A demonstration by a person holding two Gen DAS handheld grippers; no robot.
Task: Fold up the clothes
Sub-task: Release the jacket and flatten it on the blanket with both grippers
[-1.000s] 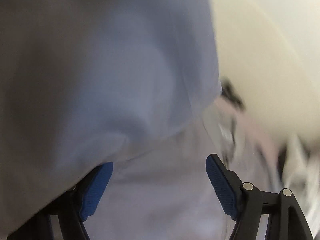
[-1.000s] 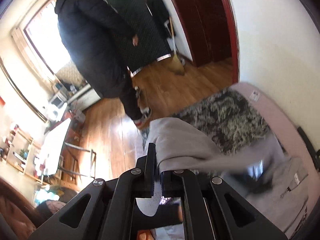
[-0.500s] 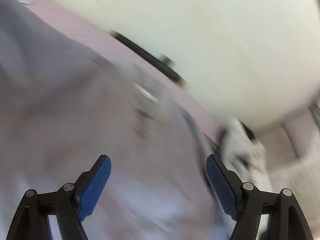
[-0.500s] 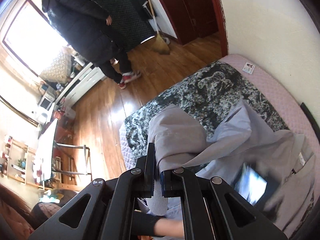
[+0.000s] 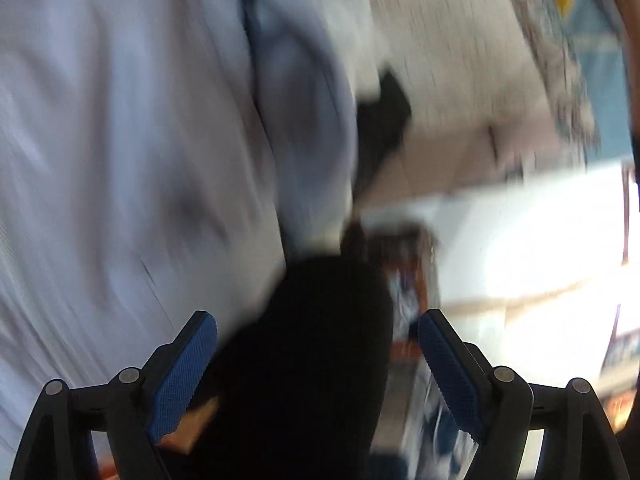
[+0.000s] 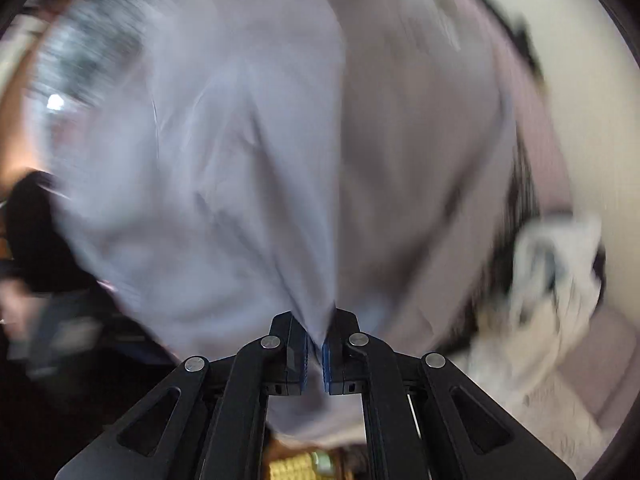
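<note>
Right gripper pinches a bunched fold of the pale grey garment, which hangs over the bed. Left gripper is spread, holding nothing. We judge a one-point hold risks slippage or skewed folding.

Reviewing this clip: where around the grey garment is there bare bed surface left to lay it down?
Blur limits this. A pale pink mattress strip shows bare between the white crumpled cloth and the cream wall. The light grey garment, clamped in the right gripper, fills the rest. The left gripper is open.
</note>
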